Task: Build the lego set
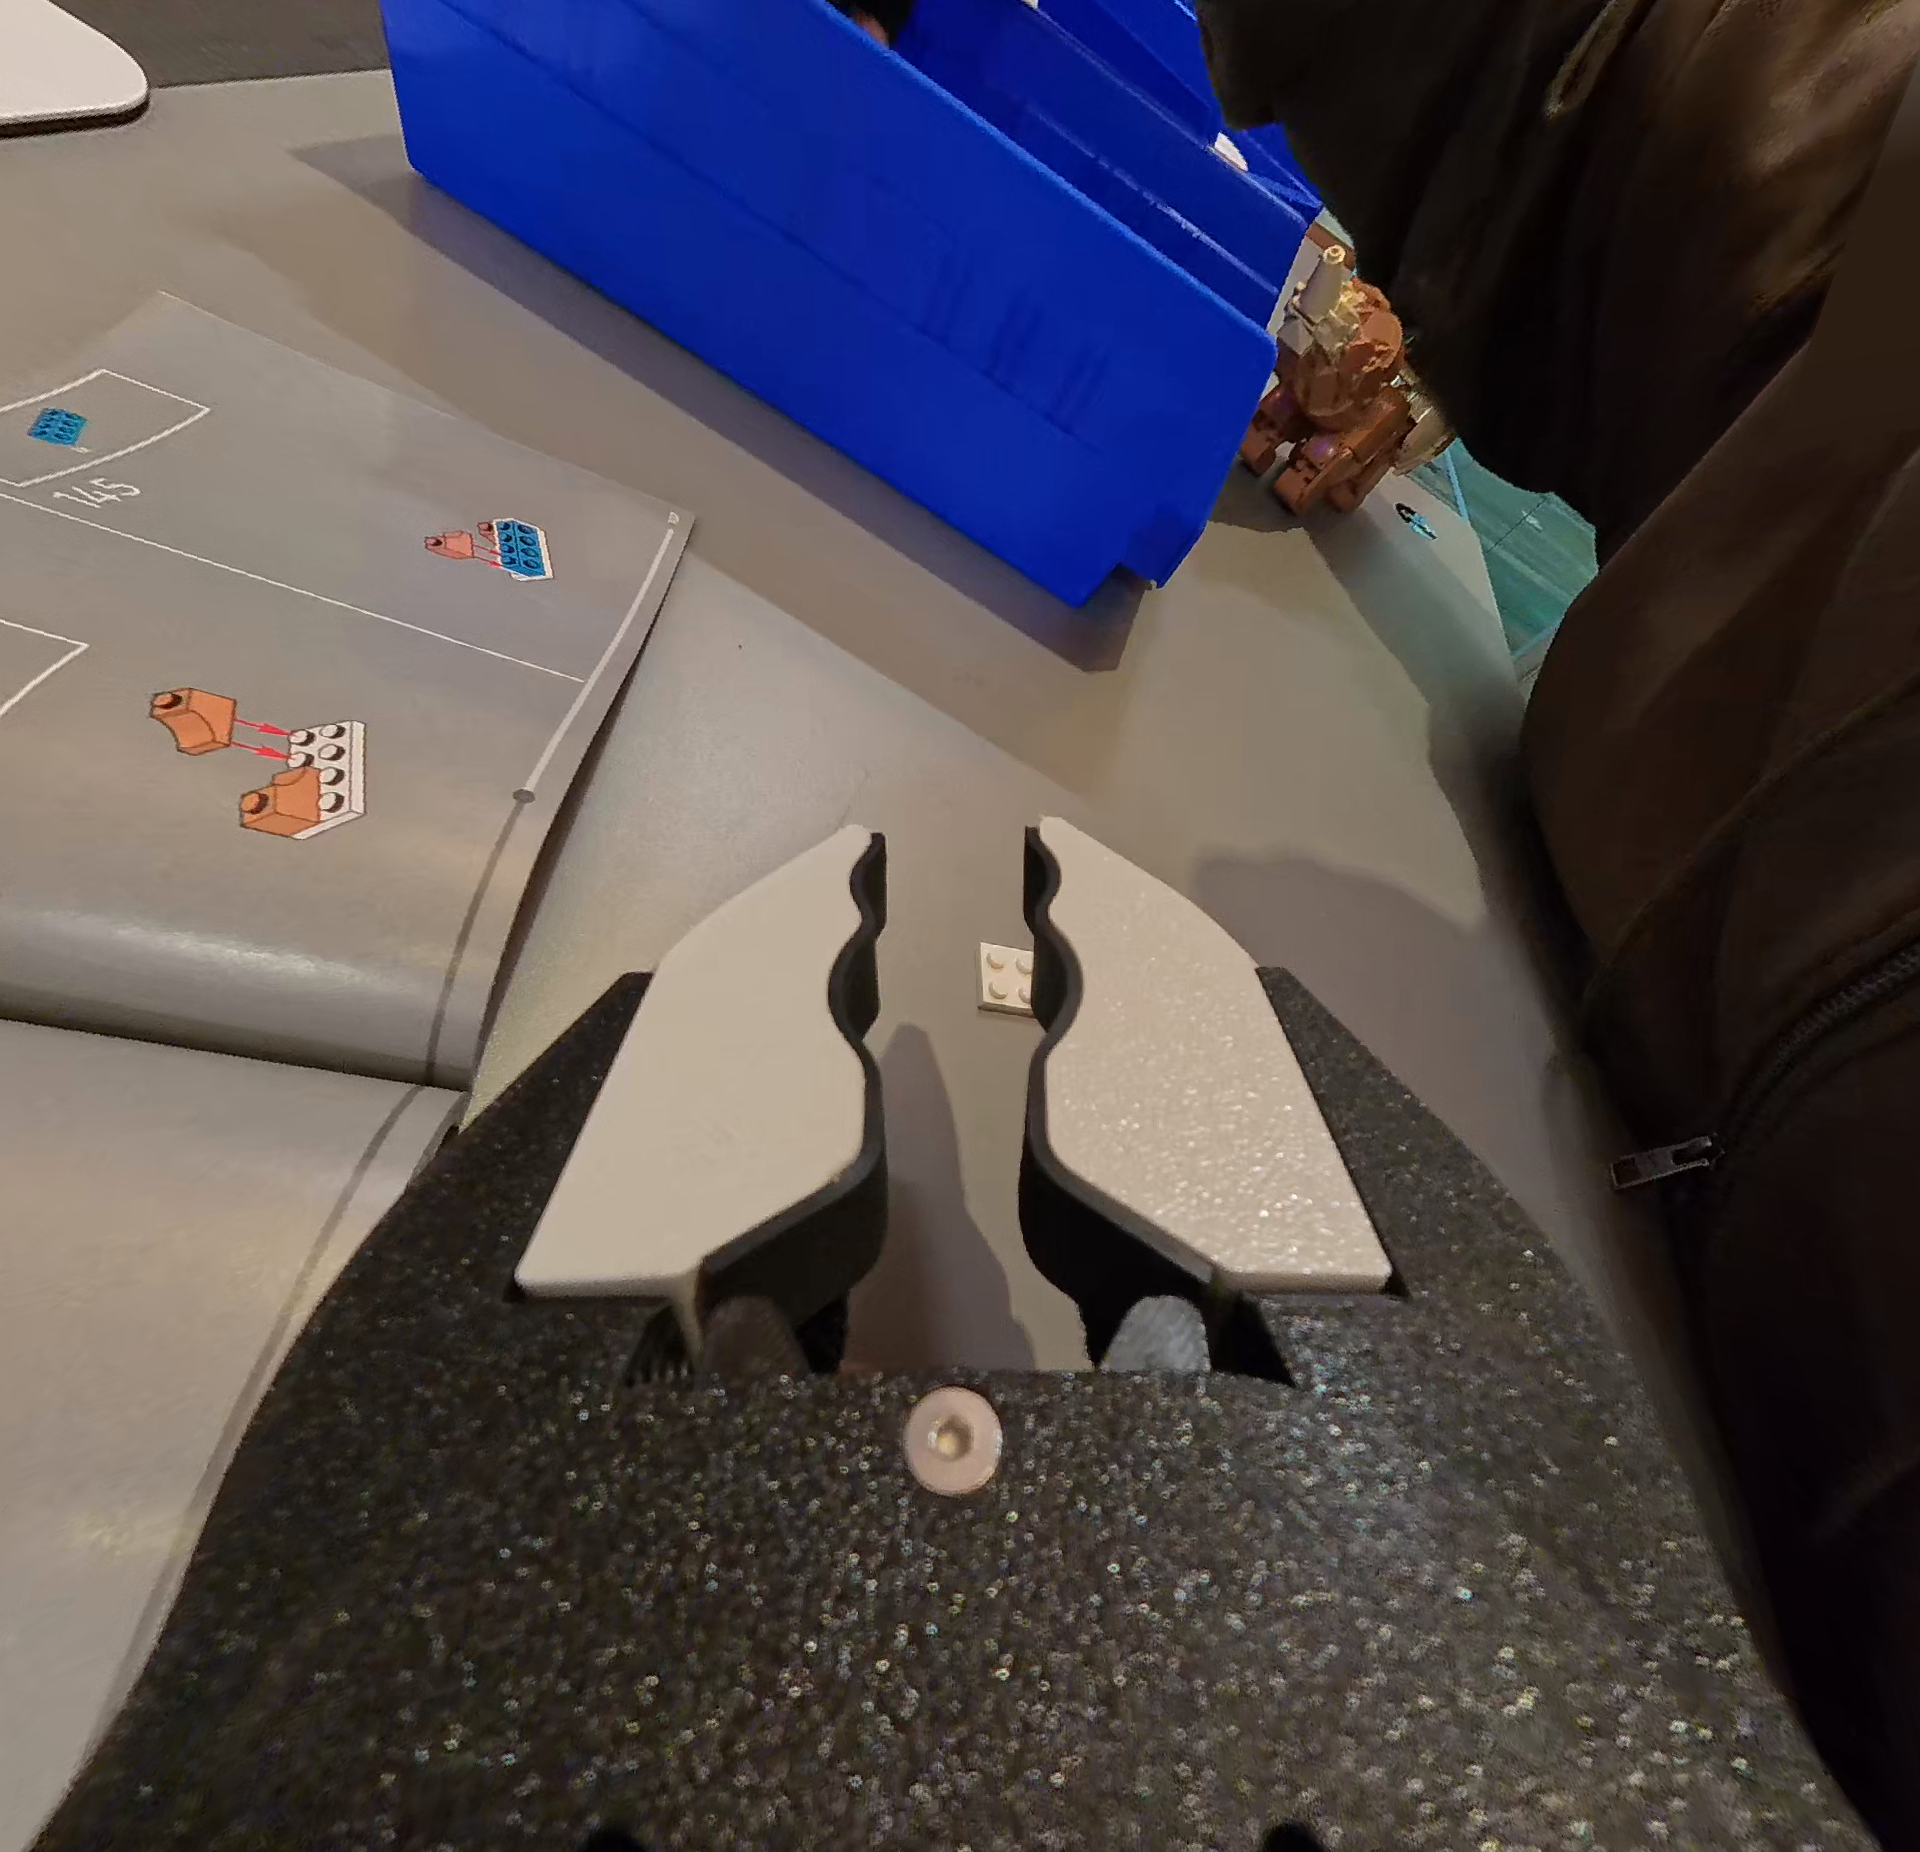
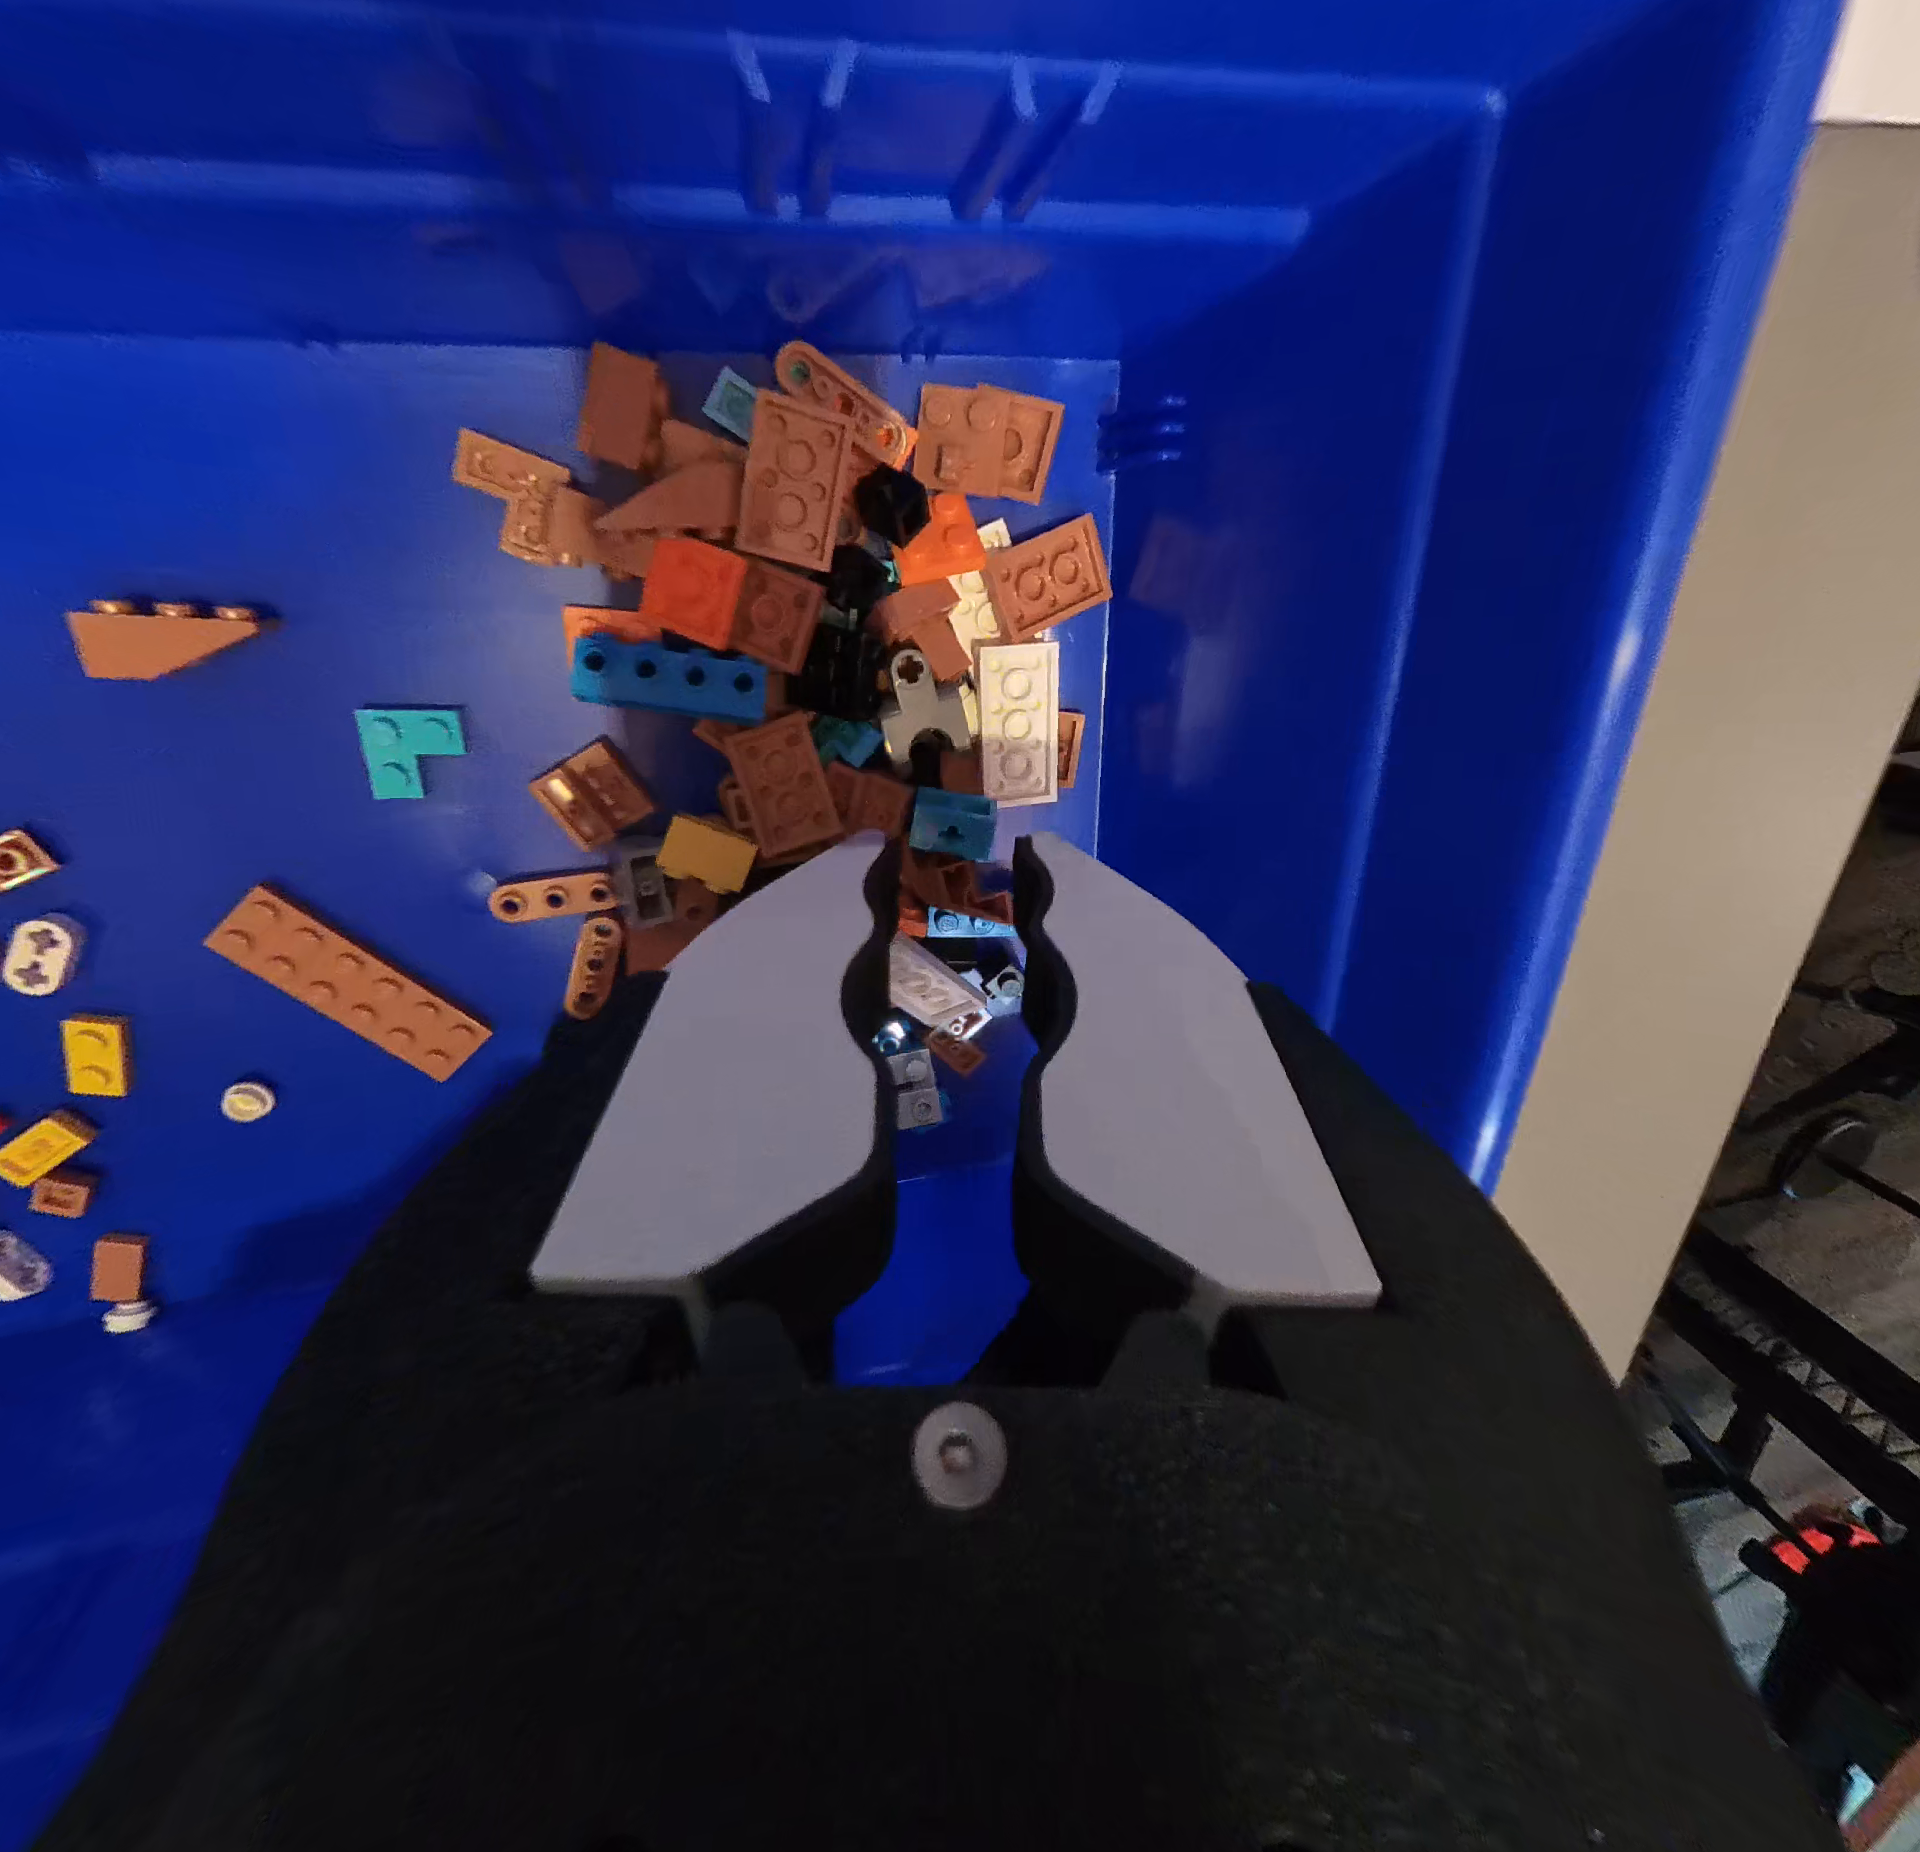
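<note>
1. Two grippers show, one per wrist view. The left gripper (image 1: 954, 846) hovers over the grey table (image 1: 1195, 722) with its fingers apart, gripping nothing.
2. One small white plate (image 1: 1004, 979), with studs on top, lies flat on the table between the left fingertips, partly hidden by the right-hand finger.
3. One open instruction booklet (image 1: 312, 659) lies left of that gripper.
4. At least two blue bins (image 1: 831, 275) stand side by side beyond it; one brown lego model (image 1: 1330, 400) sits at their near end.
5. The right gripper (image 2: 948, 852) reaches into a blue bin (image 2: 1351, 452), fingers apart and empty.
6. One dense brick pile (image 2: 821, 607), mostly brown with teal, white, orange and black, lies in the bin's corner; about a dozen loose pieces scatter left, including one long brown plate (image 2: 346, 981) and one teal L-shaped plate (image 2: 408, 751).
</note>
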The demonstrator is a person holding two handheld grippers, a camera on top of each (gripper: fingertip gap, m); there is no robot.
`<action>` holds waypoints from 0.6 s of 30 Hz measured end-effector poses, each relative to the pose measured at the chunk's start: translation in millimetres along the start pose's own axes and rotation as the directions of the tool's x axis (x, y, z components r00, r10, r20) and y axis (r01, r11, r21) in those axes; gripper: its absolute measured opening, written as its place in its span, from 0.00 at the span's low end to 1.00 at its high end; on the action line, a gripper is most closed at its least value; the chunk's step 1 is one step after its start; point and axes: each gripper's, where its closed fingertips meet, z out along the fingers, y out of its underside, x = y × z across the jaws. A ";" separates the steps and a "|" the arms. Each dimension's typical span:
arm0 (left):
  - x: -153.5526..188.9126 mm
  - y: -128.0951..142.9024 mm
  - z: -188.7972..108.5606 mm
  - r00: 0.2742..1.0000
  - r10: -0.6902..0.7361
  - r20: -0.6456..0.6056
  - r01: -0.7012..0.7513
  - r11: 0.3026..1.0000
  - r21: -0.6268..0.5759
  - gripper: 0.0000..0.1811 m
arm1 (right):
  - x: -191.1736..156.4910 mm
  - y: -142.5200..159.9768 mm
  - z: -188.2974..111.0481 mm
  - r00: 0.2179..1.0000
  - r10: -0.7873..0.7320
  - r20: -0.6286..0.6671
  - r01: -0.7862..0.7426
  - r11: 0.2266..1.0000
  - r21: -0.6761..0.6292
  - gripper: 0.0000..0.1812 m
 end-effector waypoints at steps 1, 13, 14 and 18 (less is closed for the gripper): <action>0.2 0.1 0.1 1.000 0.001 -0.001 -0.001 1.000 -0.001 0.14 | -1.0 1.6 3.5 1.000 0.001 0.015 0.000 1.000 -0.015 0.12; 1.3 0.6 -0.5 1.000 0.004 -0.007 -0.004 1.000 -0.002 0.14 | -2.5 25.1 6.9 0.999 0.009 0.050 0.000 0.982 -0.191 0.10; 1.4 0.7 -0.4 1.000 0.004 -0.008 -0.004 1.000 -0.003 0.14 | -0.6 28.2 3.8 0.999 0.012 0.037 -0.004 0.979 -0.202 0.10; 1.5 0.8 -0.3 1.000 0.004 -0.008 -0.005 1.000 -0.005 0.14 | 6.3 35.2 -8.0 0.999 0.035 0.003 -0.033 0.978 -0.205 0.10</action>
